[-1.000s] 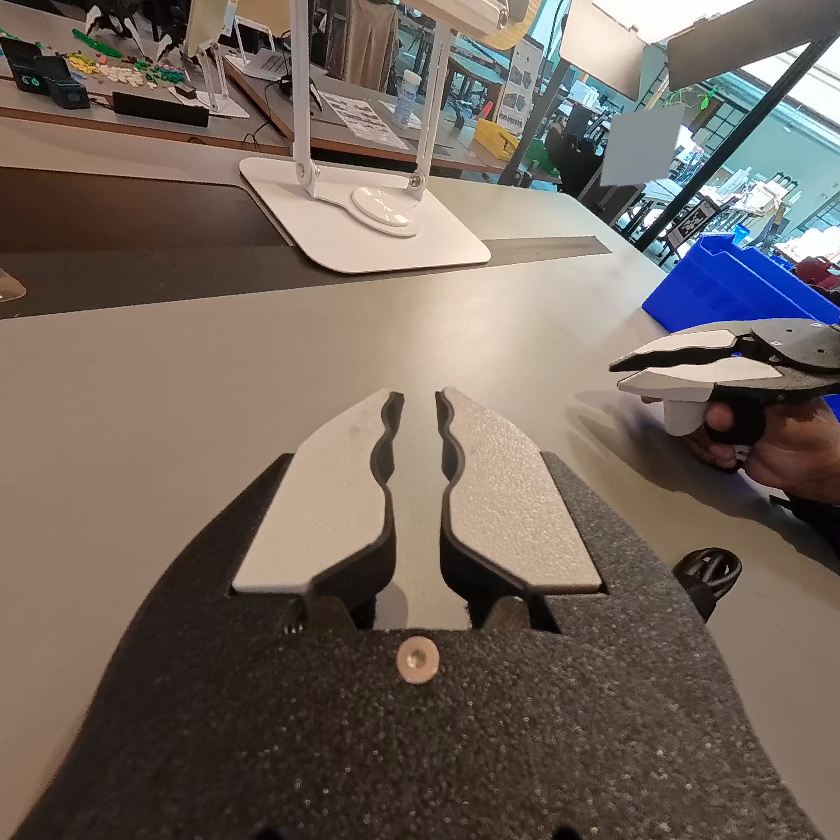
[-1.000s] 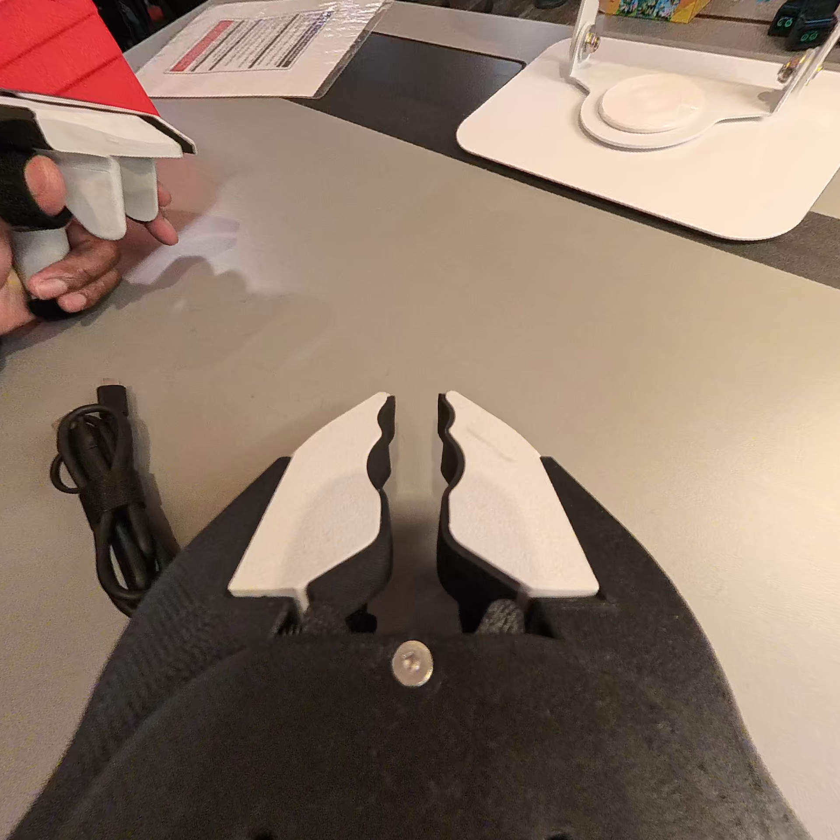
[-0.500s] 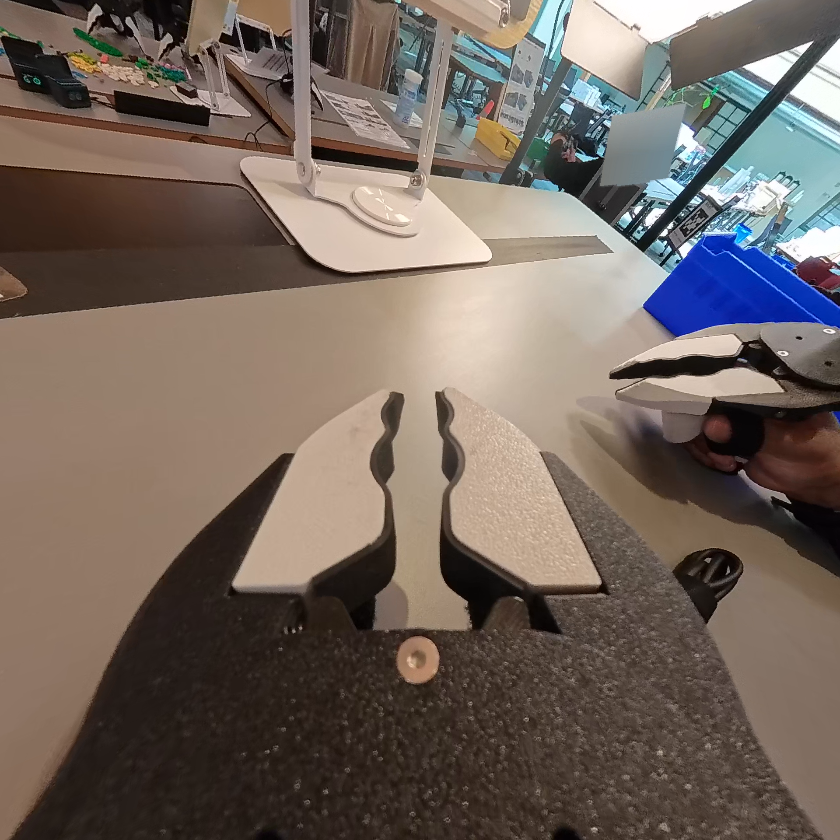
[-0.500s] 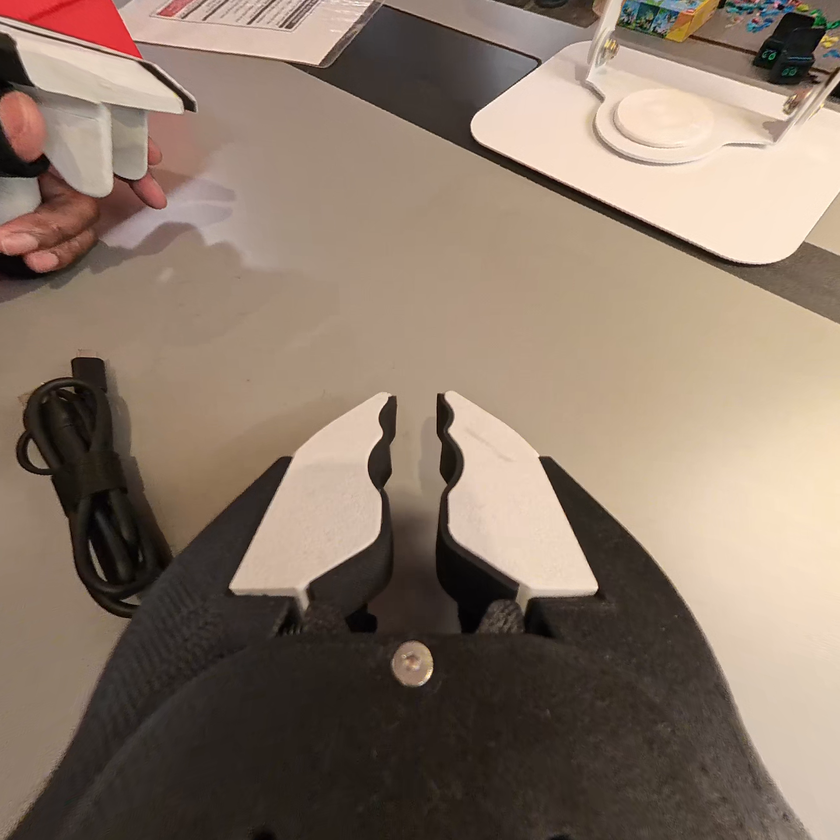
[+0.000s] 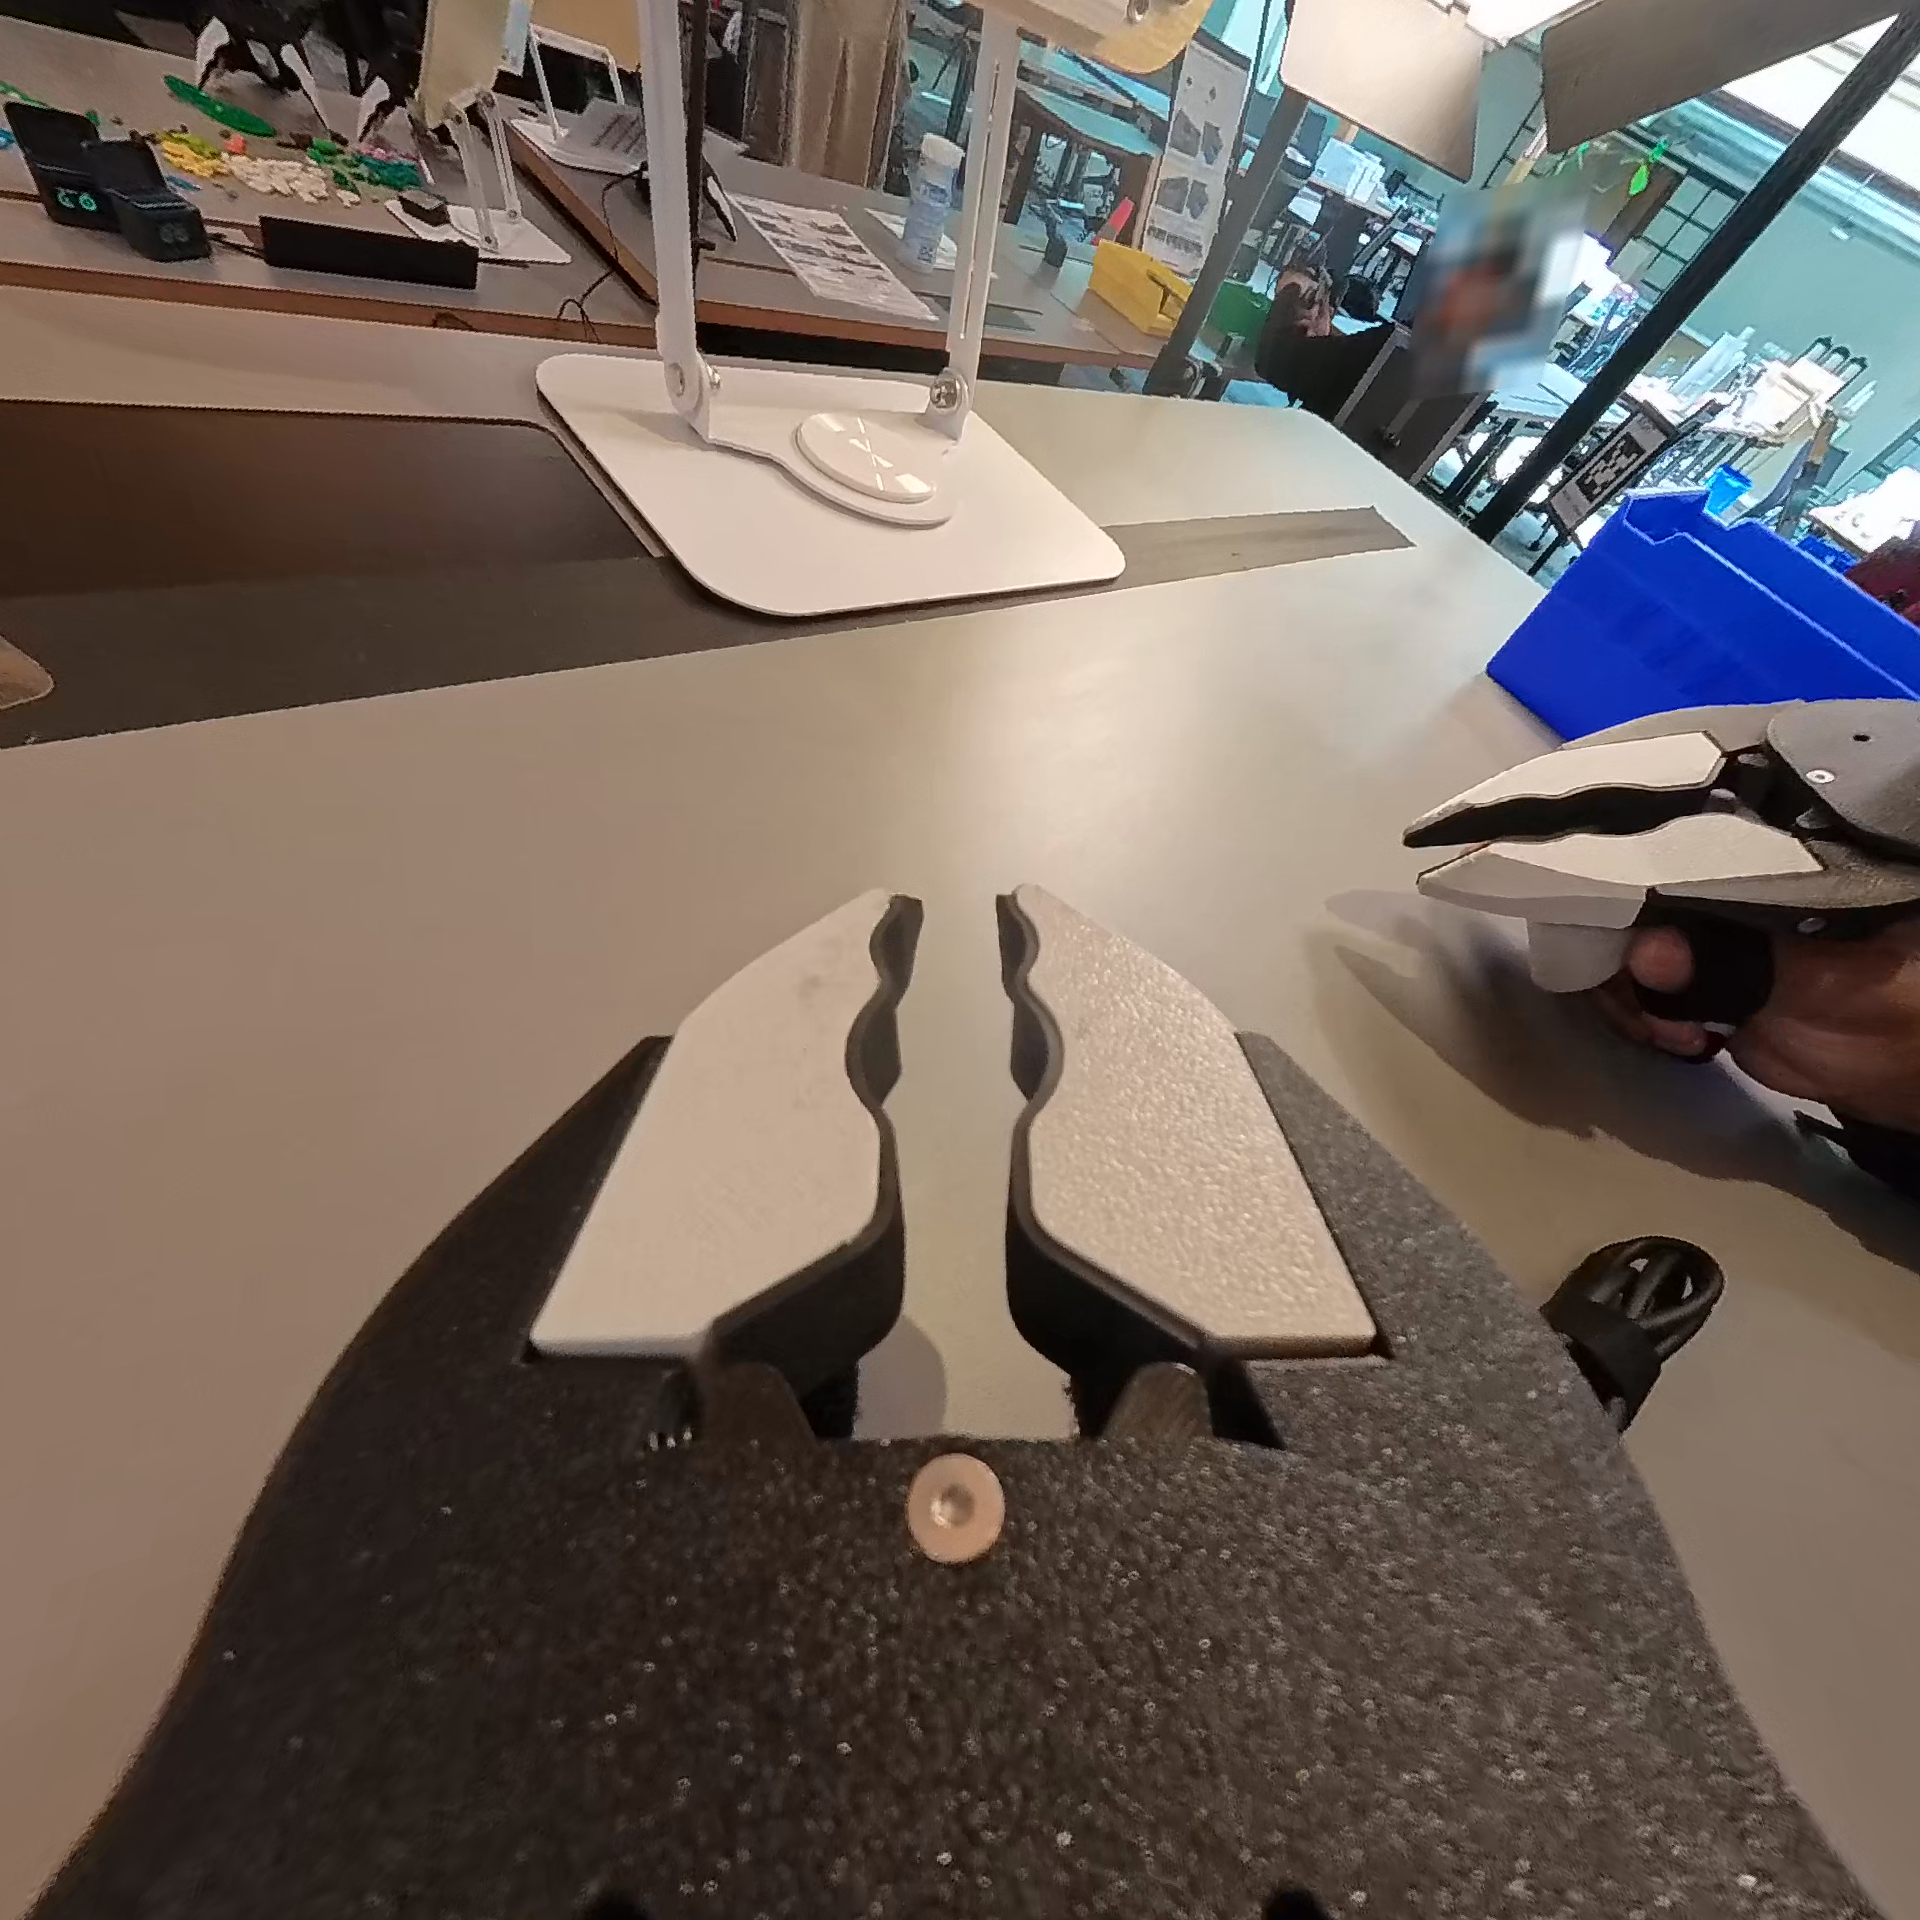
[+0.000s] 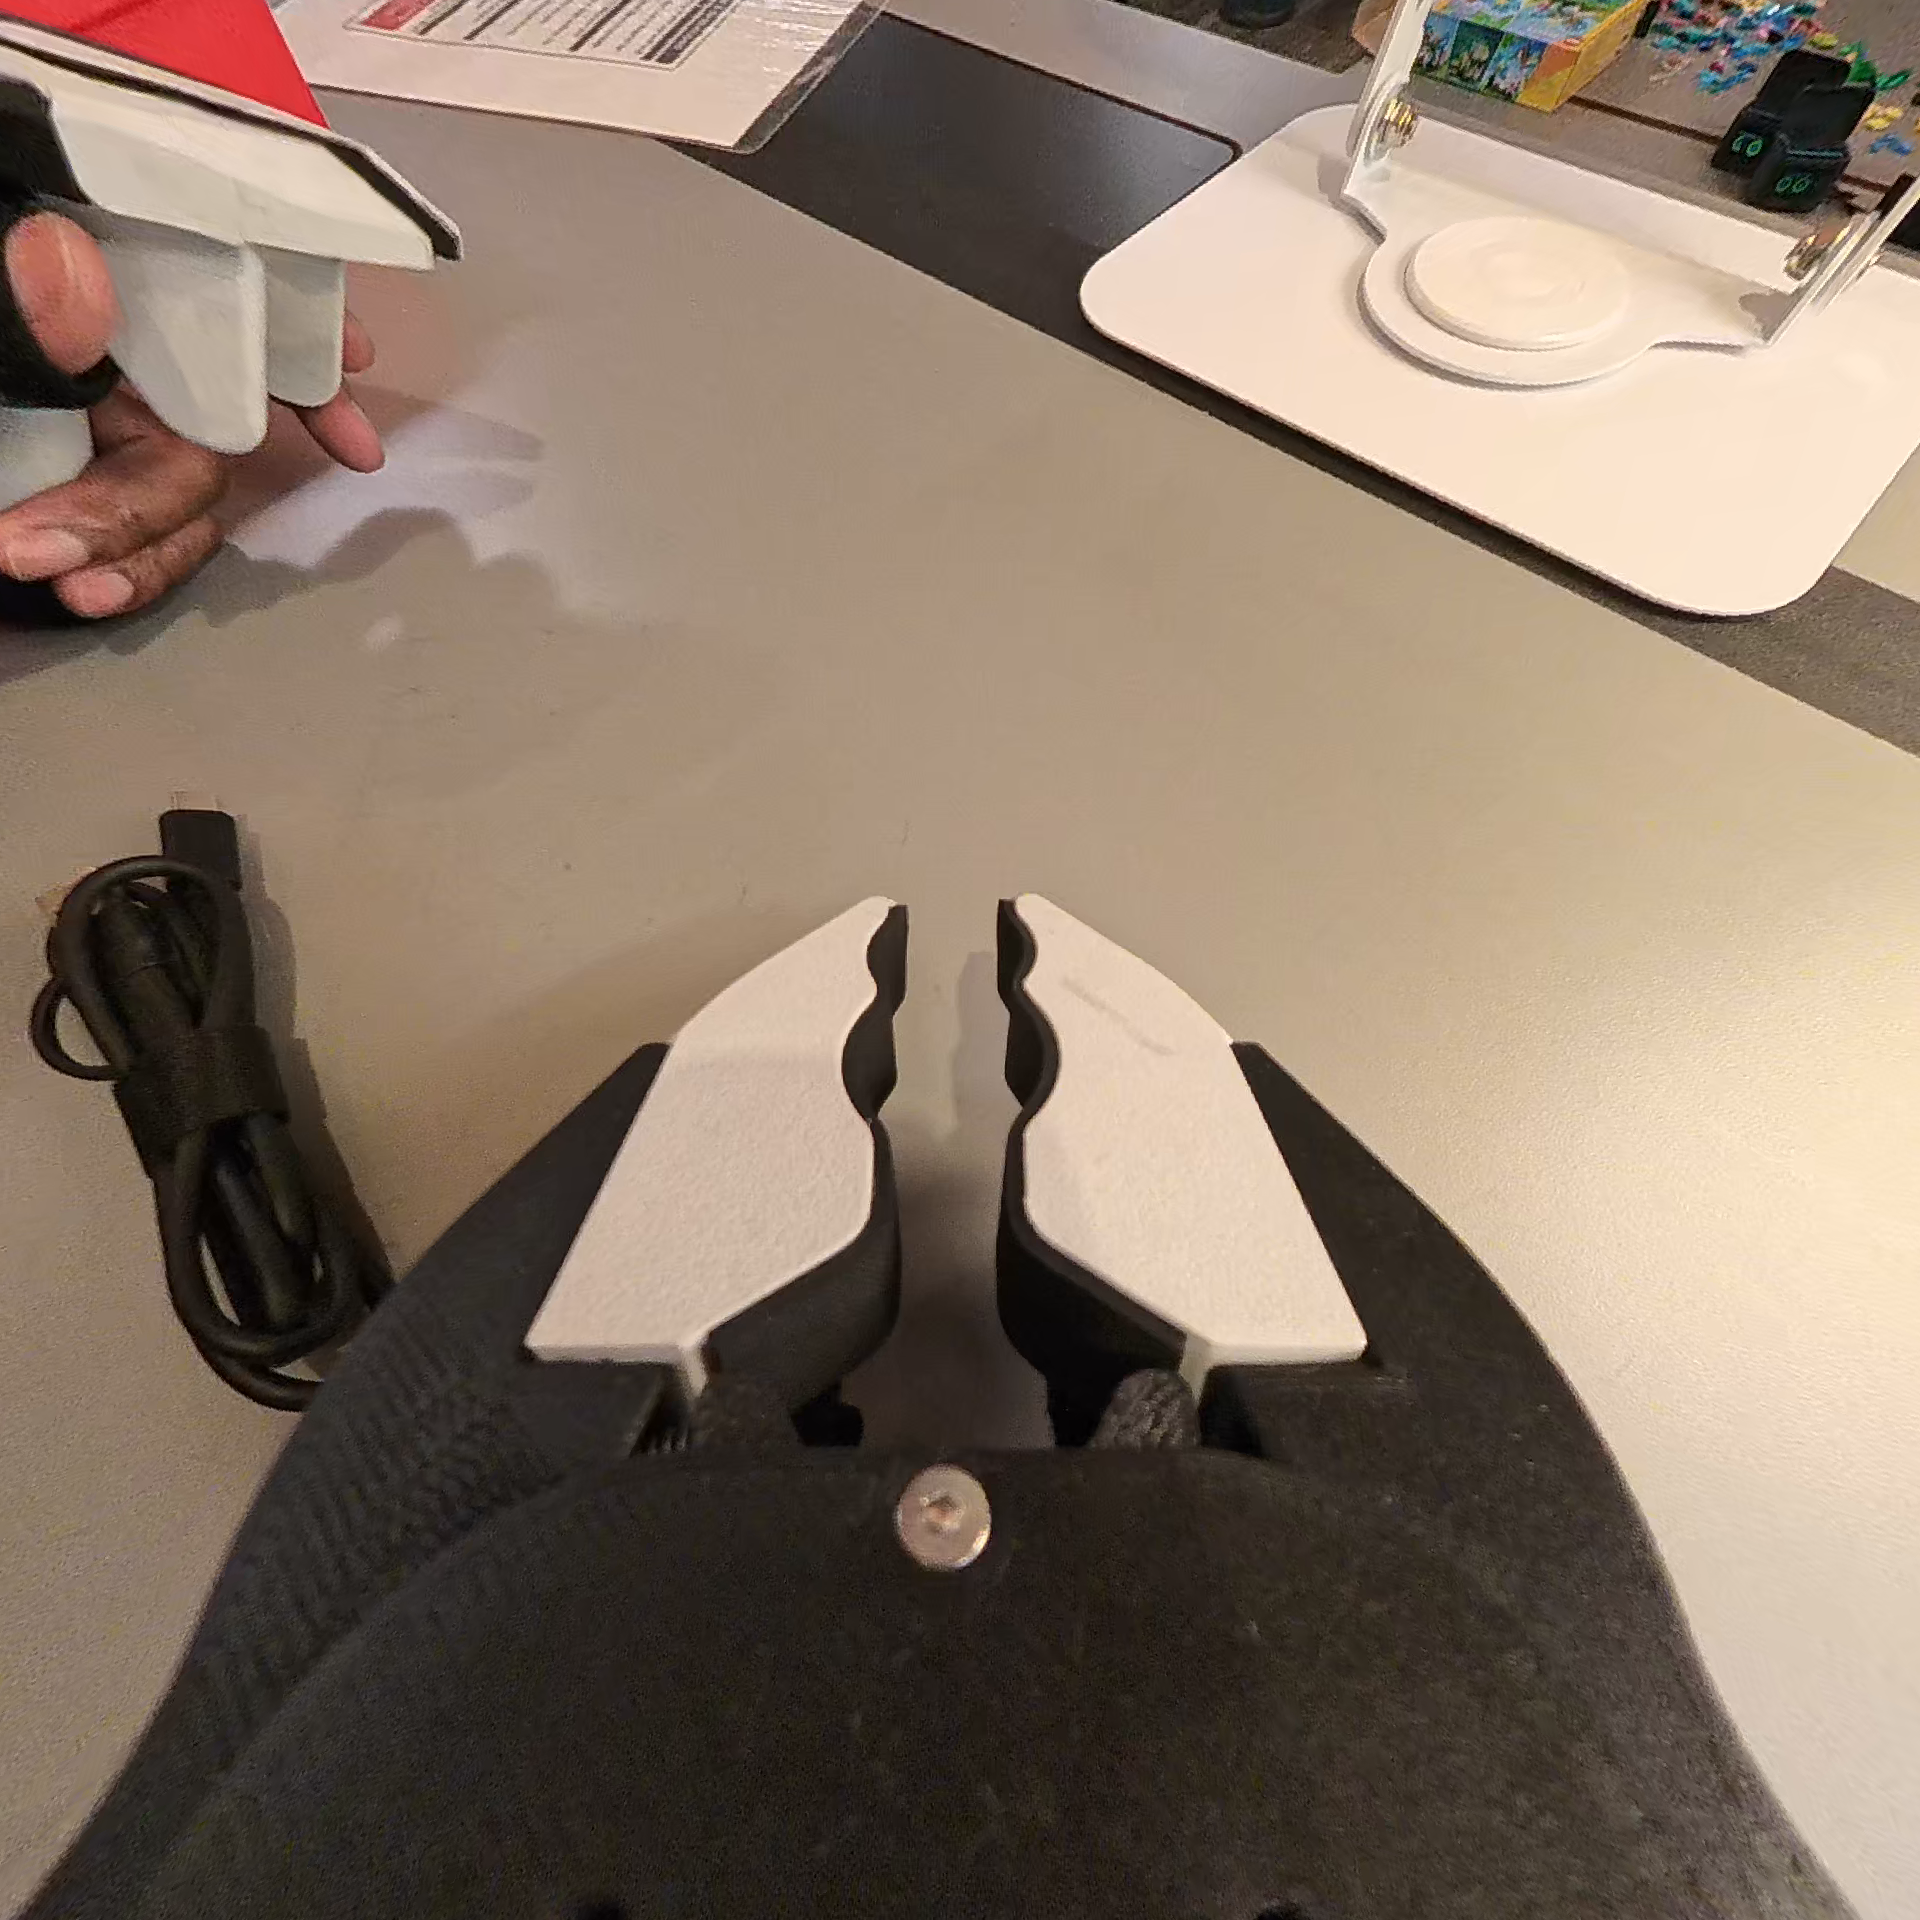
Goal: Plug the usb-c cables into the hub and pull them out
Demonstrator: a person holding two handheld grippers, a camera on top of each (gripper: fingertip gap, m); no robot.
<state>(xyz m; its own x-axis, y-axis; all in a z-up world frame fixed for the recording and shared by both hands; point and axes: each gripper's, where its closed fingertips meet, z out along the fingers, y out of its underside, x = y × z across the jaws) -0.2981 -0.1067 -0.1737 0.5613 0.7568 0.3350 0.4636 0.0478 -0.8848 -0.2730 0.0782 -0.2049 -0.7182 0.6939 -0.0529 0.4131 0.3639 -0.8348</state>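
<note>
A black usb-c cable [image 6: 197, 1143], coiled and strapped, lies on the grey table just left of my right gripper [image 6: 951, 914]; one plug points away from me. A bit of it also shows in the left wrist view [image 5: 1642, 1309]. My left gripper [image 5: 956, 904] hovers low over bare table, jaws a narrow gap apart and empty. My right gripper's jaws are also a narrow gap apart and empty. Each gripper shows in the other's view: the right gripper [image 5: 1423, 862] and the left gripper [image 6: 312, 239], each held by a hand. No hub is in view.
A white stand base [image 5: 831, 520] sits at the back on a black mat [image 5: 260, 520] and also shows in the right wrist view [image 6: 1558, 416]. A blue bin [image 5: 1714, 644] stands at the right edge. A laminated sheet [image 6: 582, 52] lies at the far left. The grippers' ends are close to 20 cm from one another.
The right gripper has drifted slightly, so the cable sits a little more to the left in its view. The left gripper is almost still. Neither gripper's jaws have moved.
</note>
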